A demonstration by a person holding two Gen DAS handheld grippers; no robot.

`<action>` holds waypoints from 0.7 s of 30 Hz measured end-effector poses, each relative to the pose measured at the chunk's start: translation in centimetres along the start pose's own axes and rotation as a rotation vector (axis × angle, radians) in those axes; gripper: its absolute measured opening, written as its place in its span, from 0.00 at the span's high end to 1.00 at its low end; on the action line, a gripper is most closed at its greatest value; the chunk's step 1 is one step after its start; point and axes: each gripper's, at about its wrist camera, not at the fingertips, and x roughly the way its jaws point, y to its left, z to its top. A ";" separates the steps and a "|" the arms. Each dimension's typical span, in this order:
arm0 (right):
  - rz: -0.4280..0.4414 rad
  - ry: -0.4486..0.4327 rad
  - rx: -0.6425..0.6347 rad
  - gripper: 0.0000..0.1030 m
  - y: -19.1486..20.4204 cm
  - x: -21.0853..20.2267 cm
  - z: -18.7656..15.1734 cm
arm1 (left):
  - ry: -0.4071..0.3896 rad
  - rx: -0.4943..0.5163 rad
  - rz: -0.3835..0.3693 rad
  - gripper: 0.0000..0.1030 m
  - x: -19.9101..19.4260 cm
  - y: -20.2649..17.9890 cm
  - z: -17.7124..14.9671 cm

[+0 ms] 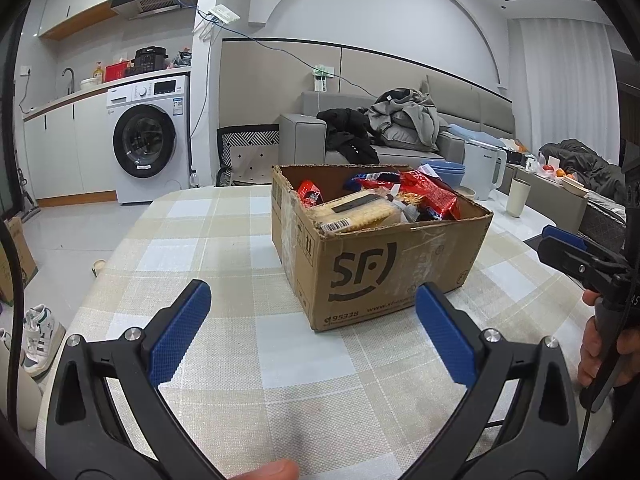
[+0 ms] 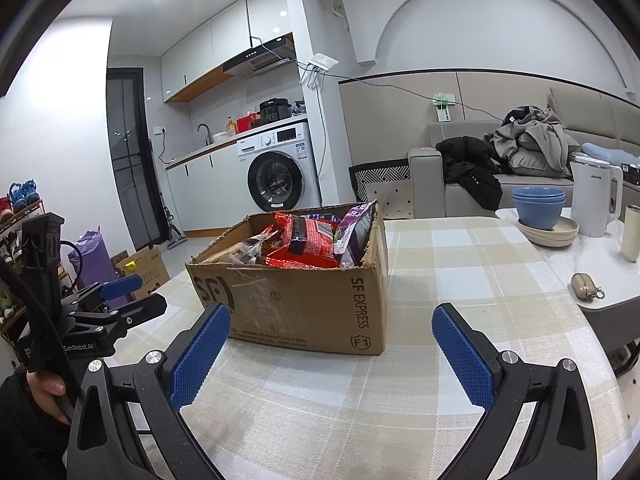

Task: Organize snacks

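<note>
Blue-padded jaws of the left gripper (image 1: 313, 330) stand wide apart and hold nothing, hovering low over the checked cloth of the surface (image 1: 224, 240). Between and just beyond them sits the cardboard box (image 1: 384, 264), its top flaps gone, printed with a large SF mark on the near wall. It is full of snacks — a pale packet of crackers (image 1: 360, 210) lies along the near rim, a red crinkled bag (image 1: 434, 194) leans toward the far right corner, and a small red pack (image 1: 309, 192) stands against the left wall.

From the other side, the right gripper (image 2: 331, 350) is likewise spread wide and empty, with the same box just ahead of its left pad. Here a red bag (image 2: 308, 242) lies on top and a purple packet (image 2: 358, 226) leans against the box's right wall.

Further out on the surface, well apart from the box, stand stacked blue bowls (image 2: 538, 206) on a pale plate, a white kettle (image 2: 594, 196), a cream cup (image 2: 632, 238) and a small tan case (image 2: 586, 286). Each gripper shows at the edge of the other's view, held in a hand (image 1: 600, 350).
</note>
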 end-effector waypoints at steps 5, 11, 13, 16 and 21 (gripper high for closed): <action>-0.003 0.000 -0.001 0.00 0.0 0.0 0.0 | 0.000 -0.001 0.001 0.01 0.0 0.0 0.0; -0.009 -0.004 -0.003 0.00 -0.2 -0.1 0.1 | -0.001 0.000 0.001 0.01 0.0 0.0 0.0; -0.010 -0.003 -0.002 0.00 -0.1 -0.1 0.1 | 0.000 0.000 0.001 0.01 0.0 0.0 -0.1; -0.011 -0.002 -0.001 0.00 -0.2 -0.1 0.1 | 0.001 -0.002 0.001 0.01 0.0 0.0 -0.1; -0.009 -0.001 0.003 0.00 -0.4 -0.1 0.1 | 0.000 -0.001 0.001 0.01 0.0 0.0 -0.1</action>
